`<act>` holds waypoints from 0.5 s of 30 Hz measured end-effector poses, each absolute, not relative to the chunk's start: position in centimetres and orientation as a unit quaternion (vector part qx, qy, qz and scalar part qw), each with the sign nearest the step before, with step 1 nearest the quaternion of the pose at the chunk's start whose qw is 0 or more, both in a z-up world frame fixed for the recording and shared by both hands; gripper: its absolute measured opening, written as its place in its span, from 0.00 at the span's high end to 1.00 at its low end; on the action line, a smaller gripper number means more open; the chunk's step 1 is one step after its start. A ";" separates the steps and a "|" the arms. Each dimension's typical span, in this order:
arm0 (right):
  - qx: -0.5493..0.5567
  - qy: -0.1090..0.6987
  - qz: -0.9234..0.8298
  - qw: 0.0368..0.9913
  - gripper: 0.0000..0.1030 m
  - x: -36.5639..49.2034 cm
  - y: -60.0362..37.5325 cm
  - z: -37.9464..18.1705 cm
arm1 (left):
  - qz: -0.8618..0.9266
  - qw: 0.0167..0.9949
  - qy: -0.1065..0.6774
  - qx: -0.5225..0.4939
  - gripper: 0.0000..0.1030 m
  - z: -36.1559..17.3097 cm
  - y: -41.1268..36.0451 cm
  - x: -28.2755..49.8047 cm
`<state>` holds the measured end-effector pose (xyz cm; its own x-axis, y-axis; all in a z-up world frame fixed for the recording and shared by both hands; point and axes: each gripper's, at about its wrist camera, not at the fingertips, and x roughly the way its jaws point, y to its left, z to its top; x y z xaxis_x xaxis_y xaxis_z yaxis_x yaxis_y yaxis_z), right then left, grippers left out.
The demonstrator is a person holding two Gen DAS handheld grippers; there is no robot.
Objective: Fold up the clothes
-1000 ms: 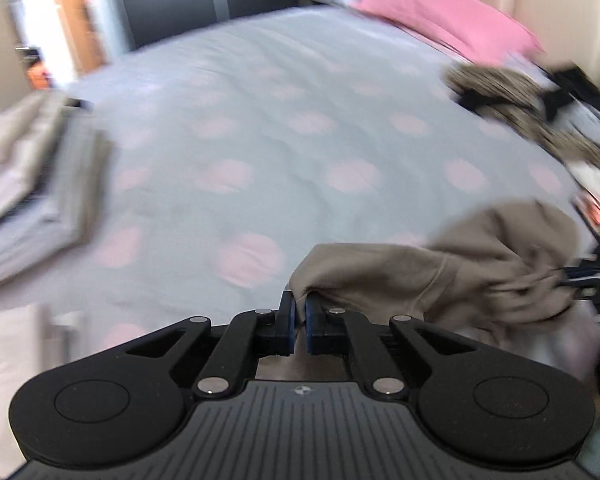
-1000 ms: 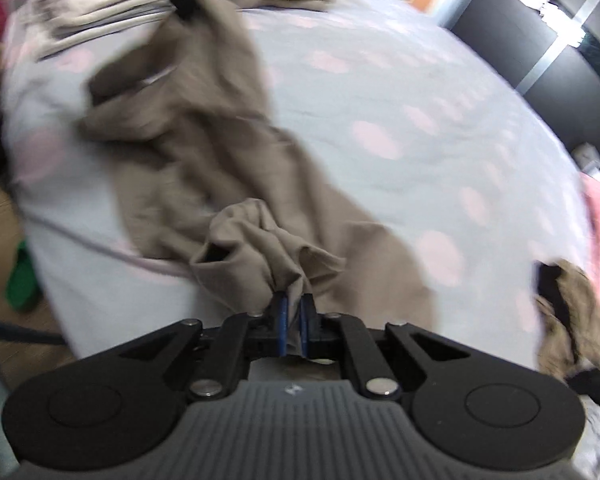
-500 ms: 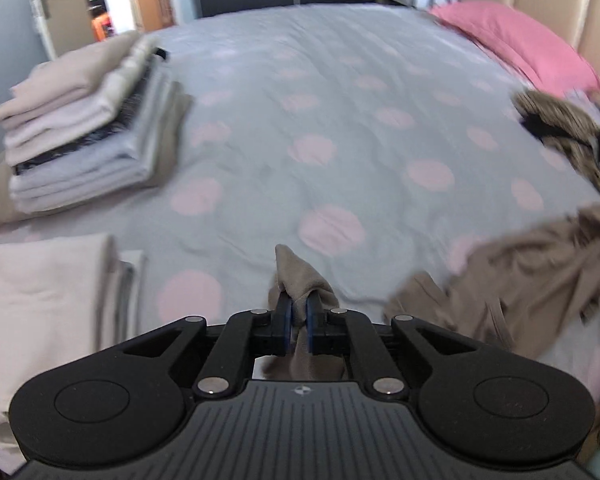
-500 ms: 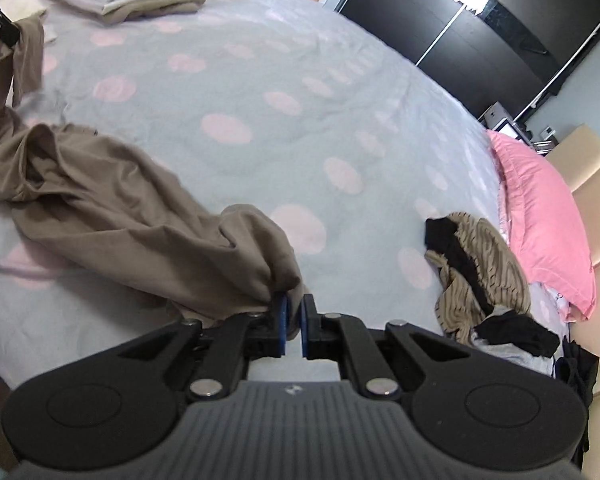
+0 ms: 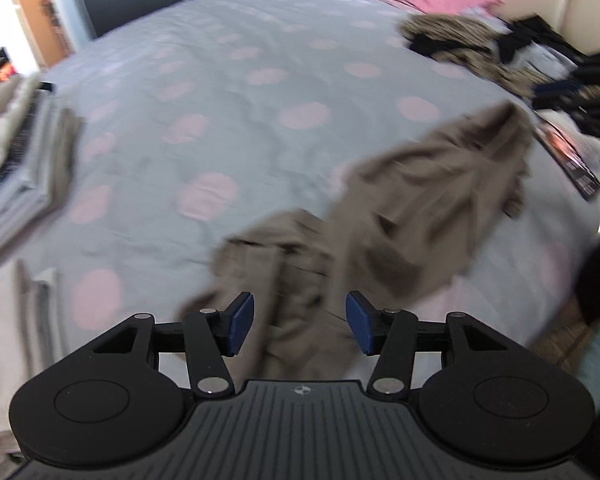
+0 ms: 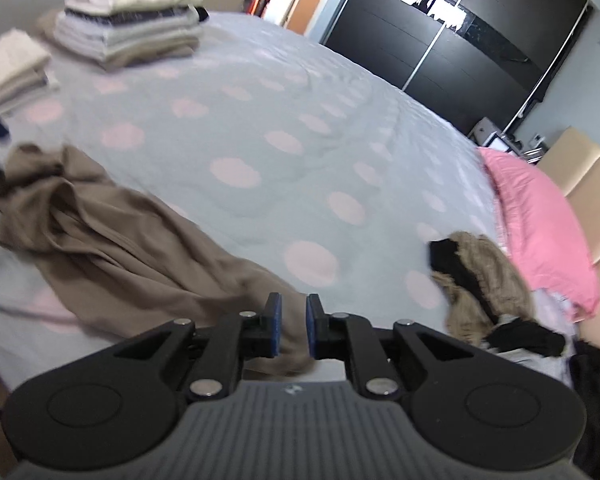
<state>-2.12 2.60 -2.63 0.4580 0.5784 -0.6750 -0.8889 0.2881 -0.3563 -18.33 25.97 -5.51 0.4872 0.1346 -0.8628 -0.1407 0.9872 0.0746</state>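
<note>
The left gripper (image 5: 300,322) has its blue-padded fingers (image 5: 241,322) spread wide and released, with nothing between them; the brown garment (image 5: 412,216) lies on the bed just beyond and below the gap. The right gripper (image 6: 291,330) has its fingers (image 6: 275,330) parted by a narrow gap, and a fold of the brown garment (image 6: 112,236) shows in that gap; the pads do not appear pressed onto the cloth, so it reads as released.

The brown garment is crumpled and unfolded, lying on the grey bedspread (image 5: 228,92) with pink dots, along the near edge of the bed. In the right wrist view it stretches from the fingers away to the left, bunched into ridges at its far end. In the left wrist view it runs from the fingers up and to the right, blurred.

Beyond the garment, across the bedspread, a tall stack of folded clothes (image 6: 132,24) sits at the far corner, and a smaller folded cream pile (image 6: 14,66) lies beside that stack, nearer the edge. To the other side of the garment, a heap of unfolded brown and black clothes (image 6: 484,280) rests by a pink pillow (image 6: 540,220). Behind the bed, well apart from the garment, stands a black wardrobe (image 6: 440,32).
</note>
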 end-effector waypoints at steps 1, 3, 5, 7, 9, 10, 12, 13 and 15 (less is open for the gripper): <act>-0.354 0.220 0.482 0.770 0.86 -2.6 2.7 -2.7 | 0.071 0.860 0.506 0.001 0.50 -5.9 25.4 -18.3; -0.350 0.224 0.501 0.759 0.86 -3.5 2.9 -3.2 | 0.059 0.857 0.513 0.014 0.50 -6.7 24.1 -18.3; -0.353 0.223 0.515 0.749 0.86 -4.2 3.1 -3.6 | 0.046 0.859 0.509 0.030 0.53 -7.1 22.8 -18.5; -0.360 0.222 0.524 0.739 0.85 -4.6 3.5 -4.1 | 0.027 0.862 0.504 0.044 0.55 -7.4 21.6 -18.4; -0.366 0.221 0.534 0.730 0.82 -5.1 3.8 -4.5 | 0.024 0.862 0.504 0.056 0.55 -8.0 20.9 -18.0; -0.369 0.220 0.539 0.725 0.81 -5.3 4.0 -4.7 | 0.026 0.861 0.504 0.061 0.55 -8.3 20.6 -17.7; -0.375 0.218 0.548 0.715 0.77 -5.7 4.3 -5.2 | 0.034 0.860 0.506 0.061 0.55 -9.1 20.6 -17.0; -0.378 0.218 0.553 0.710 0.76 -5.9 4.4 -5.4 | 0.038 0.860 0.506 0.055 0.55 -9.5 20.8 -16.6; -0.384 0.216 0.563 0.699 0.65 -6.4 4.8 -5.9 | 0.040 0.858 0.509 0.051 0.55 -10.2 21.0 -15.9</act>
<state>-6.38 4.77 -5.85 0.2736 0.6207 -0.7347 -0.9531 0.0721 -0.2939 -15.90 21.02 -10.19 0.4779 0.1210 -0.8700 -0.0164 0.9915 0.1289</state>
